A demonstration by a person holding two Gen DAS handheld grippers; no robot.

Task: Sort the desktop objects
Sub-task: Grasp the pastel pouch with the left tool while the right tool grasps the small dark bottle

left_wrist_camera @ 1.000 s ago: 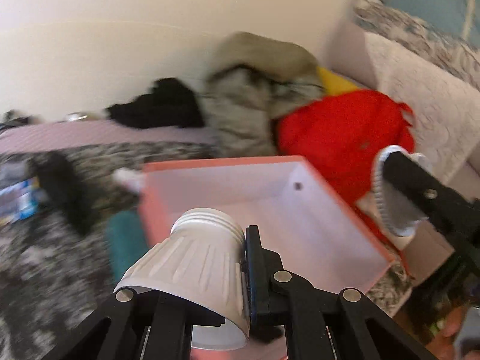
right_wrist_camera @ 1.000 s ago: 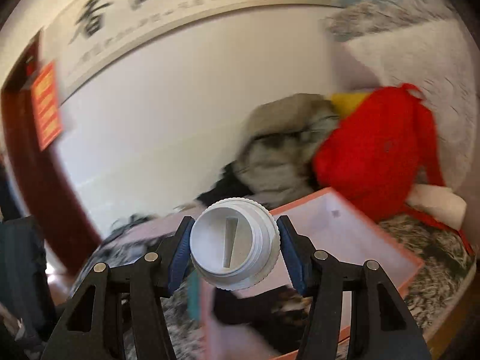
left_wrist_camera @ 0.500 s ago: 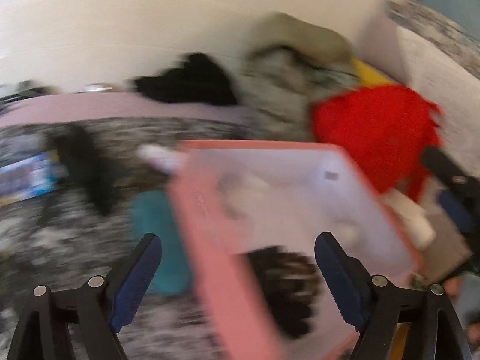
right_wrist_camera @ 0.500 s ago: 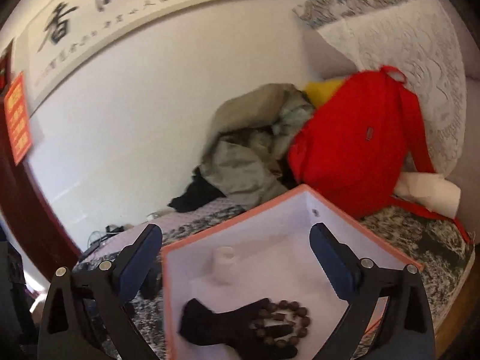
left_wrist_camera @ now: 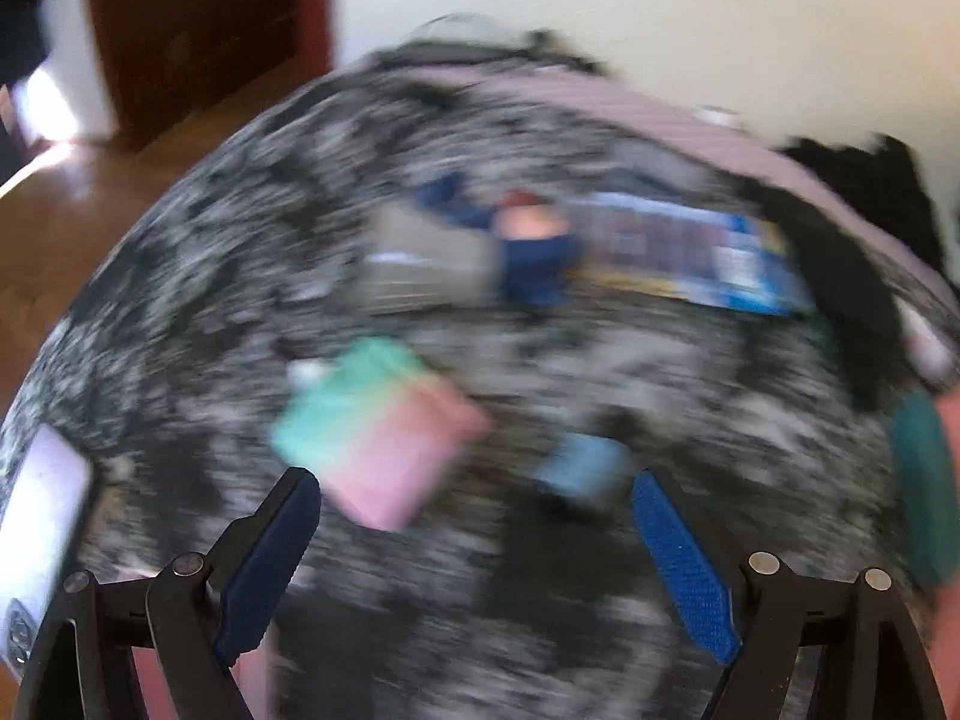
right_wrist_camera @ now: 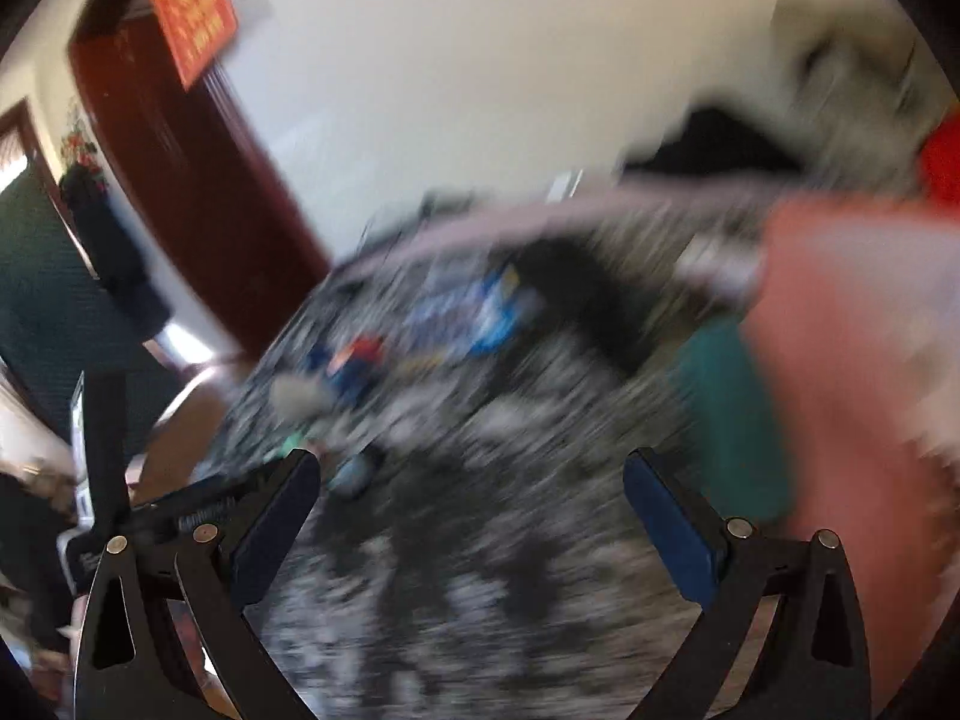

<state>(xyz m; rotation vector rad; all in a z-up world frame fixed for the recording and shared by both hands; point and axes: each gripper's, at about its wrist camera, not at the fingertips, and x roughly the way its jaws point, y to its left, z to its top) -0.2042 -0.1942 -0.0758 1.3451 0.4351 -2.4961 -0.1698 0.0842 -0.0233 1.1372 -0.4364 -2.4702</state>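
Now both my grippers gape wide, empty: left gripper (left_wrist_camera: 477, 546) over the mottled cloth (left_wrist_camera: 198, 276), right gripper (right_wrist_camera: 471, 516) likewise. Nearest lies a green-and-pink block (left_wrist_camera: 375, 432) (blurred; probably light, squashy), so I'd pinch across its flat sides

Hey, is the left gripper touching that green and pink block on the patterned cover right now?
Cannot tell. In the blurred left wrist view, the left gripper is open with nothing between its fingers, and the green and pink block sits just past one fingertip, so contact is unclear.
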